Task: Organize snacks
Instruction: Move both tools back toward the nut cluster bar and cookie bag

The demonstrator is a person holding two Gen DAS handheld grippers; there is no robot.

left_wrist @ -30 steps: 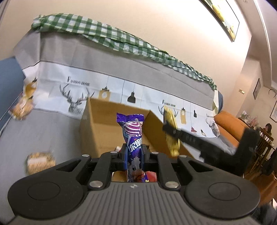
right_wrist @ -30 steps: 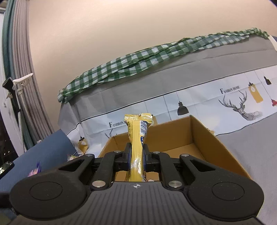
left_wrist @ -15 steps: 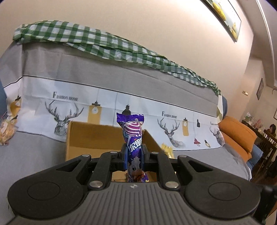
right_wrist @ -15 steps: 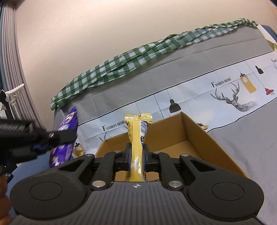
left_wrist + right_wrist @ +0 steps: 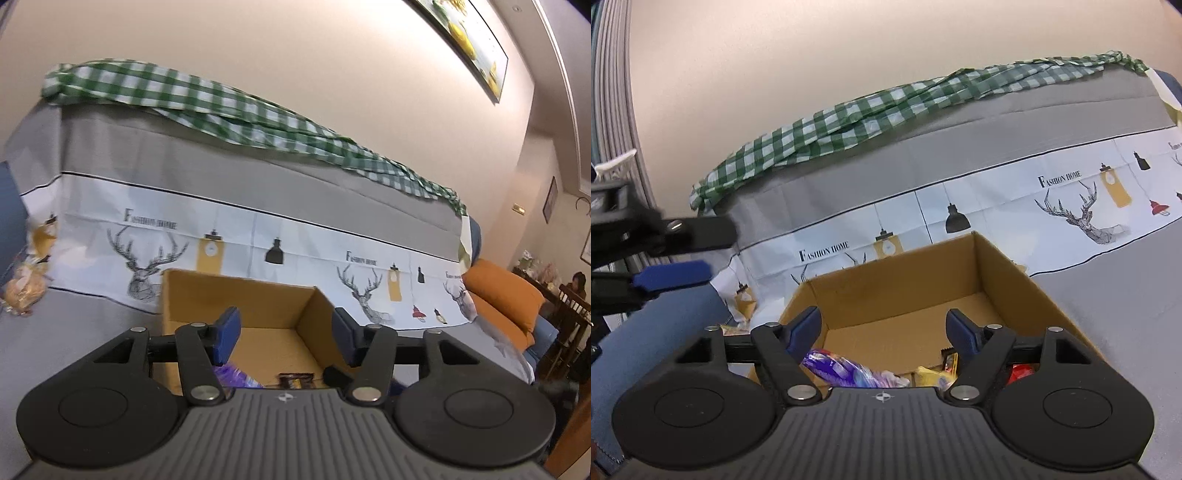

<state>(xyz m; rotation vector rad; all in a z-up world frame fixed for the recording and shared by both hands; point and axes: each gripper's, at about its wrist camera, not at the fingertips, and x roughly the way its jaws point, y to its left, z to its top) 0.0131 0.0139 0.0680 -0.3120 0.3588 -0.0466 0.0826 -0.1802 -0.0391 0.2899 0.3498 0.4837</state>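
Both grippers hang over the open cardboard box (image 5: 897, 291) on the grey sofa (image 5: 1126, 291) — the left gripper (image 5: 286, 334) and the right gripper (image 5: 884, 330) have just been opening, jaws spread with nothing between them. The purple packet (image 5: 831, 365) and yellow packet (image 5: 932, 376) lie inside the box, at its near end.
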